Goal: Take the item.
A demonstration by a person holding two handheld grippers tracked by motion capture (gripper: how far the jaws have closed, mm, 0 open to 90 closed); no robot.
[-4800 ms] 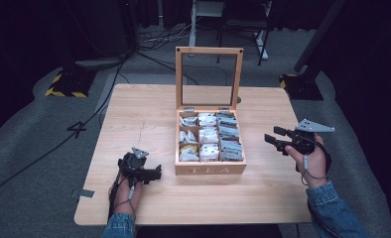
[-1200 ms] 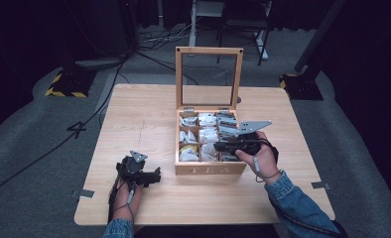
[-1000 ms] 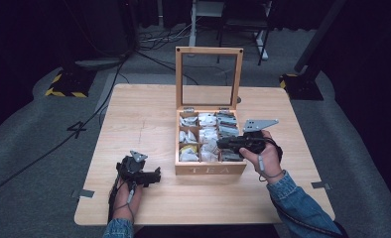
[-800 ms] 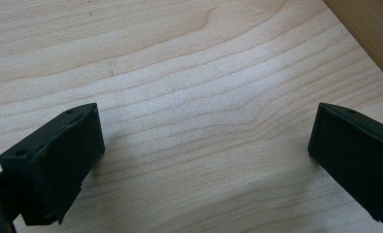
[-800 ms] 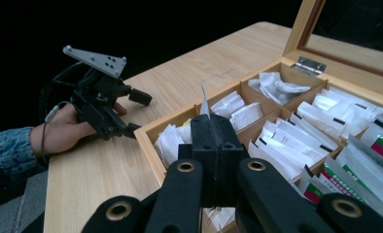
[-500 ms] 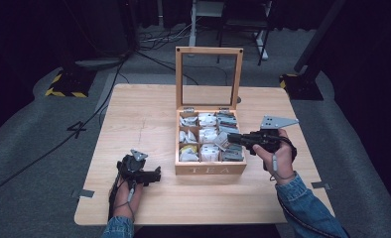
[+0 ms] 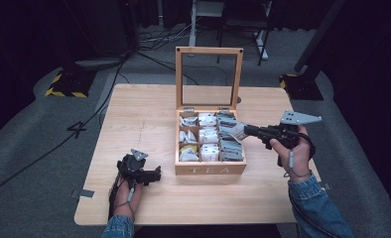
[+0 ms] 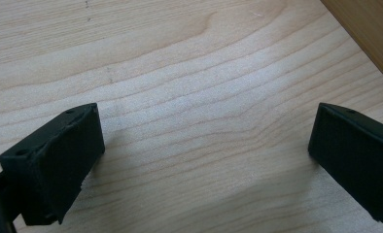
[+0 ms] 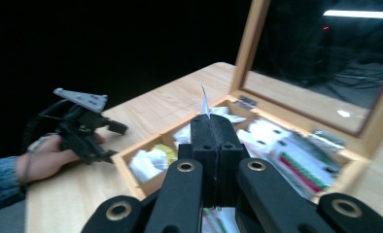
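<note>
A: Where is the tea bag (image 7: 237, 131) now?

B: Clamped in the right tool (image 7: 245, 130); in the right gripper view its jaws are pressed flat together with the thin white edge of the tea bag (image 9: 204, 101) sticking up between them; it hangs in the air over the right-hand column of the tea box (image 7: 211, 168), just above the box's right rim.

A: And which way does it lie from the hand?

B: The right tool points toward the person's left, roughly level, so the bag sits at the tip on the box side and the right hand (image 7: 288, 142) is out over bare counter (image 7: 149, 109); the tool's long axis runs across the counter, at right angles to the box's right wall.

A: So what does the next move turn on?

B: My guess is a straight pull away to the right; the counter between the box and the right edge is open, and the upright lid (image 7: 209, 79) stands behind, out of the path; the edge to mind is the box's right wall just under the bag.

A: The other hand?

B: The left tool (image 7: 154, 174) rests on the counter just left of the box's front corner, jaws spread wide with nothing between them but wood grain; the right one is plainly nearer.
</note>
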